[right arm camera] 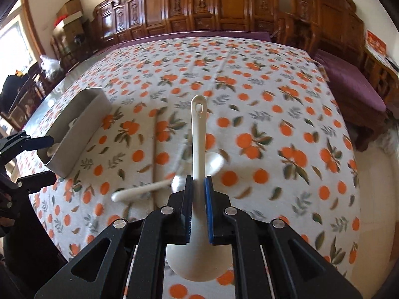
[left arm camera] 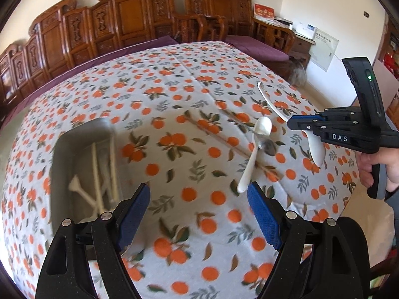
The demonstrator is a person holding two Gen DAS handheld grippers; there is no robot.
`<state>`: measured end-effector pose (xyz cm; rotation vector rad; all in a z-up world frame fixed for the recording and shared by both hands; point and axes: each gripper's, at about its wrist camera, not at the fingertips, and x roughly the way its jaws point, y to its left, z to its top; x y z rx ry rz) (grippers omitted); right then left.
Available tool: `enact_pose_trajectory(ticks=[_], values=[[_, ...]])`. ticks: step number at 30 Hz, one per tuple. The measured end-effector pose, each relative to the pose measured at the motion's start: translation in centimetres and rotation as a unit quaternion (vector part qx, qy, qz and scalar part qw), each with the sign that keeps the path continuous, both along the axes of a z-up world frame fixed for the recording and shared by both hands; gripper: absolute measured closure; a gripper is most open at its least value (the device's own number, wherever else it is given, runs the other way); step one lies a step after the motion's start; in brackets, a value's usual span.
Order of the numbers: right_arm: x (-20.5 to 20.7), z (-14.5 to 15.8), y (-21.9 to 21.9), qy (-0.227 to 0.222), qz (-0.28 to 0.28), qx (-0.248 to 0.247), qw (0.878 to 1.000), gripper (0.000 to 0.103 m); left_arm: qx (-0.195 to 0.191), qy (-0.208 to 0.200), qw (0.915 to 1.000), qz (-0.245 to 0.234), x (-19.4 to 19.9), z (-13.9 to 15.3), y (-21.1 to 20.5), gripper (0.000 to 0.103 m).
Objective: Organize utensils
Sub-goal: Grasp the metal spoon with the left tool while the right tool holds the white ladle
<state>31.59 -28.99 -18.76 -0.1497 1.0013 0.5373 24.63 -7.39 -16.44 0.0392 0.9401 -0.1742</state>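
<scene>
We see a white ladle-shaped spoon pinched by its handle between the blue pads of the right gripper, jaws pressed together on it; its bowl hangs below the fingers and its holed handle tip points away from the camera, above the cloth. In the left wrist view the same spoon shows in the right gripper, carried by a hand. Just beneath it, on the orange-printed tablecloth, lie a second white spoon, a metal spoon touching it, and wooden chopsticks crossing under both. Well apart to the left stands a grey metal tray holding pale, blurred utensils. The left gripper stands spread above bare cloth, with nothing between its fingers. Carved wooden chairs line the far wall.
</scene>
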Motion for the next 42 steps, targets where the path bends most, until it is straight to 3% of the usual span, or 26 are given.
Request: enact_pose_trajectory(ticks=[8, 19, 28, 32, 34, 40, 42], values=[[1.0, -1.3, -2.7, 0.011, -0.028, 0.001, 1.000, 0.092, 0.011, 0.016, 0.9993, -0.030, 2.9, -1.9, -4.1, 0.036], [2.2, -2.7, -5.3, 0.026, -0.062, 0.006, 0.998, 0.092, -0.003, 0.031, 0.9993, -0.019, 7.7, -3.6, -7.8, 0.037], [2.6, -3.4, -6.4, 0.039, -0.077, 0.017, 0.996, 0.092, -0.048, 0.063, 0.9958, 0.046, 12.0, -5.3, -8.1, 0.056], [2.6, -3.7, -6.3, 0.042, -0.075, 0.017, 0.996, 0.092, -0.071, 0.088, 0.9911, 0.071, 13.6, -6.4, -7.7, 0.072], [2.6, -3.9, -6.3, 0.045, -0.074, 0.016, 0.996, 0.092, -0.082, 0.097, 0.9890, 0.077, 14.1, -6.9, -7.5, 0.073], [2.5, -4.4, -6.0, 0.049, -0.073, 0.012, 0.996, 0.092, -0.067, 0.099, 0.9885, 0.092, 14.6, -7.0, -8.1, 0.080], [2.5, -4.4, -5.9, 0.049, -0.071, 0.011, 0.996, 0.092, -0.063, 0.102, 0.9889, 0.089, 14.6, -7.1, -8.4, 0.092]])
